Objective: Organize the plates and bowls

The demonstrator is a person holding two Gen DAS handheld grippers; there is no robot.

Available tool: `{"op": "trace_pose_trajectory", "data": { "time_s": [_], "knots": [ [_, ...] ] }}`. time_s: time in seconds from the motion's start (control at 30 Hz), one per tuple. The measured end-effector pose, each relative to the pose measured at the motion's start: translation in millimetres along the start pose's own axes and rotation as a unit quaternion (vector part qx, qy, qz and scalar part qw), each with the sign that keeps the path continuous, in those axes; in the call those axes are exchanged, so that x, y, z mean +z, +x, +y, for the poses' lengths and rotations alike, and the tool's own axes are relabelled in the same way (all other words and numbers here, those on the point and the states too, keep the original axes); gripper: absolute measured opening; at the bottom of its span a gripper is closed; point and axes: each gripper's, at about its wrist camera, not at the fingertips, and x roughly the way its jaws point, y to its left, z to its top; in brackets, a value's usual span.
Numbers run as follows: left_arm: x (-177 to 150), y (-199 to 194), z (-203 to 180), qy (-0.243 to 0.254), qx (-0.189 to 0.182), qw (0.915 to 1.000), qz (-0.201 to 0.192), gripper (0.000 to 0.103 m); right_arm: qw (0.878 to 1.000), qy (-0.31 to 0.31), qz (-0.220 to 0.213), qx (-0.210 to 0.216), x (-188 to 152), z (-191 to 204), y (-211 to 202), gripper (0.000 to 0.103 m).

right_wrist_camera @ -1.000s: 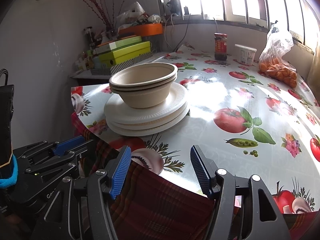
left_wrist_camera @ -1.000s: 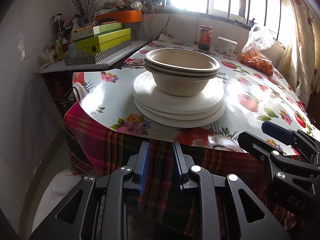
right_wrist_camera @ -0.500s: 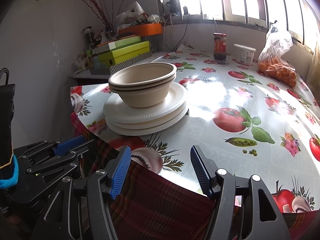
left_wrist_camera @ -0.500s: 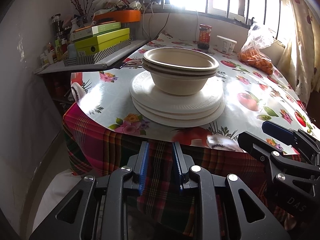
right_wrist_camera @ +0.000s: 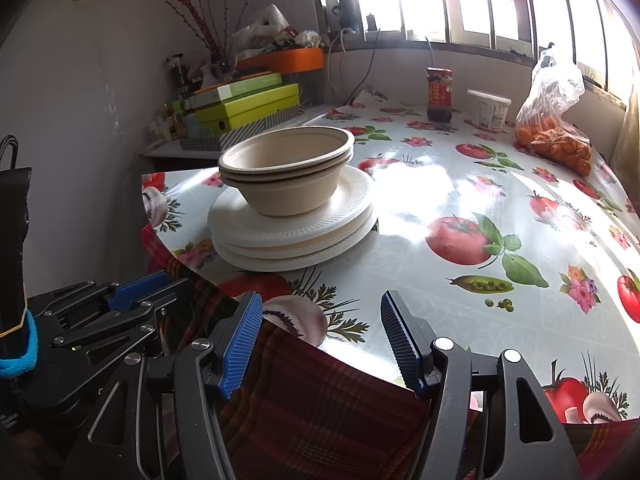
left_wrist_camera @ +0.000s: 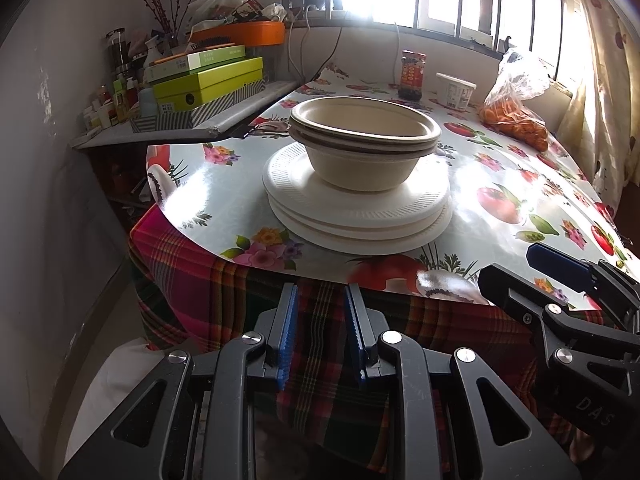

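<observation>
Nested beige bowls (left_wrist_camera: 364,152) sit on a stack of white plates (left_wrist_camera: 360,216) near the table's rounded front edge. The right wrist view shows the same bowls (right_wrist_camera: 288,176) and plates (right_wrist_camera: 292,232) to the left. My left gripper (left_wrist_camera: 320,332) hovers before the table edge, below the stack. Its blue pads stand close together with a narrow gap and nothing between them. My right gripper (right_wrist_camera: 322,336) is open wide over the table's rim, to the right of the stack, and holds nothing.
The table (right_wrist_camera: 440,288) has a glossy fruit-print cover over a plaid cloth (left_wrist_camera: 224,292). At the back stand a jar (left_wrist_camera: 413,74), a white tub (left_wrist_camera: 455,90) and a bag of oranges (left_wrist_camera: 516,116). Stacked boxes (left_wrist_camera: 208,84) fill a side shelf on the left.
</observation>
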Motion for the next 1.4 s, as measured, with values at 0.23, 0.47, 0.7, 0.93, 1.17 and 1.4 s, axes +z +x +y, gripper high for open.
{"op": "trace_pose_trajectory", "data": {
  "time_s": [0.23, 0.47, 0.7, 0.93, 1.17, 1.4],
  "knots": [
    [0.0, -3.7, -0.7, 0.001, 0.0, 1.0, -0.006, 0.024, 1.0, 0.0, -0.004, -0.002, 0.5, 0.3, -2.3, 0.063],
    [-1.3, -7.9, -7.5, 0.011, 0.008, 0.9999, -0.006, 0.024, 1.0, 0.002, -0.006, -0.004, 0.8, -1.9, -5.1, 0.063],
    [-0.8, -7.5, -8.5, 0.009, 0.014, 0.9998, -0.006, 0.024, 1.0, 0.005, -0.007, -0.005, 1.7, -2.4, -5.6, 0.063],
    [-0.6, -5.6, -7.7, 0.007, 0.019, 0.9998, -0.005, 0.024, 1.0, 0.006, -0.007, -0.004, 1.6, -3.4, -5.7, 0.063],
    [-1.3, -5.2, -7.6, 0.007, 0.021, 0.9997, -0.004, 0.024, 1.0, 0.006, -0.007, -0.004, 1.8, -3.9, -5.7, 0.063],
    [-1.5, -4.2, -7.1, 0.006, 0.024, 0.9997, -0.003, 0.024, 1.0, 0.007, -0.006, -0.005, 1.4, -3.7, -5.7, 0.063]
  ]
}}
